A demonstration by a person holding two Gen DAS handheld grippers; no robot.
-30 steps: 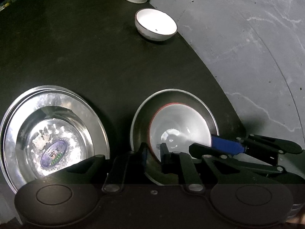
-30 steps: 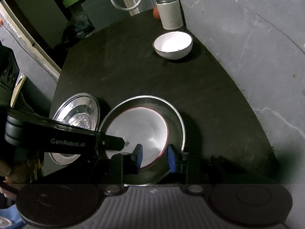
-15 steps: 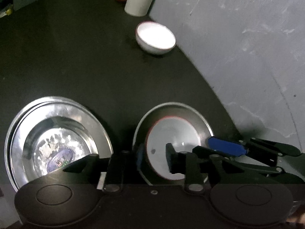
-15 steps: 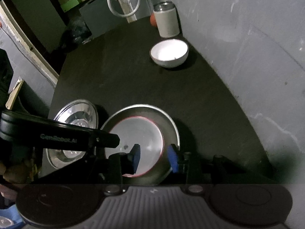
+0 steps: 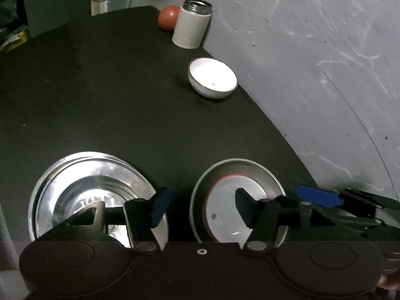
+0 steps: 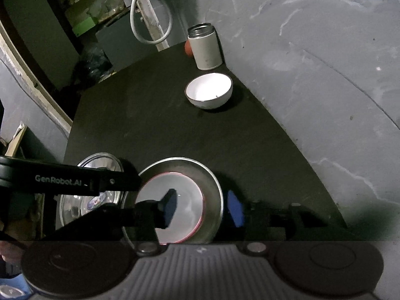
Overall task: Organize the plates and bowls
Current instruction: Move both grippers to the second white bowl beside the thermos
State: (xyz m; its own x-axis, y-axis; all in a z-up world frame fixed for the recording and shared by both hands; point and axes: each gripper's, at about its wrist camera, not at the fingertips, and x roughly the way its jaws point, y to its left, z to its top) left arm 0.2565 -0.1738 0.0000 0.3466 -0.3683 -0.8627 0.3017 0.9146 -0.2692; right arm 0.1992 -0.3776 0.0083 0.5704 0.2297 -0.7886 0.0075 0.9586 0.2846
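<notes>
The left gripper [image 5: 200, 208] and the right gripper [image 6: 202, 208] are both hanging wide open, holding nothing. Under them, the red-rimmed white plate [image 5: 225, 207] is lying inside the round grey metal dish [image 5: 240, 167] near the black table's [image 5: 112, 95] near edge. The shiny steel plates [image 5: 82, 175] are sitting stacked just left. The small white bowl [image 5: 212, 77] is waiting far away.

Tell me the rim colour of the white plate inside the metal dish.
Red rim on the white plate, clearest in the right wrist view.
</notes>
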